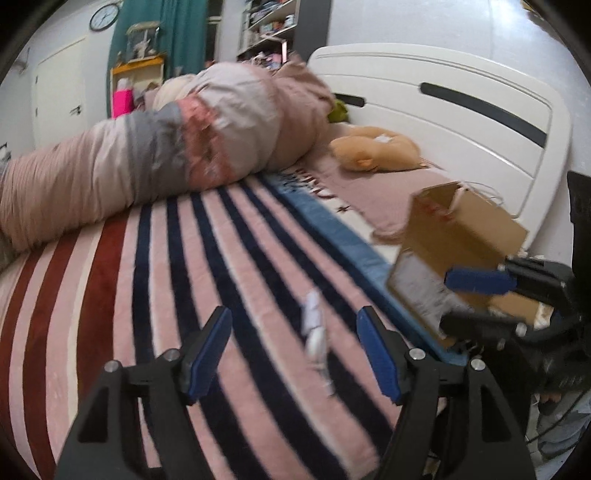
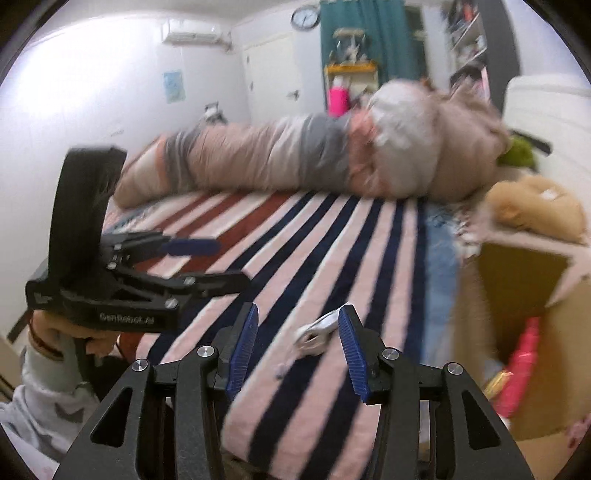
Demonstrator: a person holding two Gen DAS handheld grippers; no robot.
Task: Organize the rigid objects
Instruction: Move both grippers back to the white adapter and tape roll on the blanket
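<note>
Small white object (image 2: 316, 332) on your striped blanket (image 1: 229, 258) (bedroom, rolled duvet (image 1: 166, 147) behind), cardboard box (image 1: 461, 236) beside, left gripper (image 1: 295, 354) and right gripper (image 2: 297, 345) both spread, empty, angled down.

Small white-and-grey rigid piece (image 2: 317, 332), blurred, lying flat on the striped blanket (image 2: 295, 240) near the bed's near edge. Open brown cardboard box (image 2: 554, 332) at the bed's right edge, bright packets inside.

Home bedroom, bed with striped blanket (image 1: 221, 277), rolled duvet (image 1: 166, 147), white headboard (image 1: 443, 110), wall clock (image 1: 104, 16)
</note>
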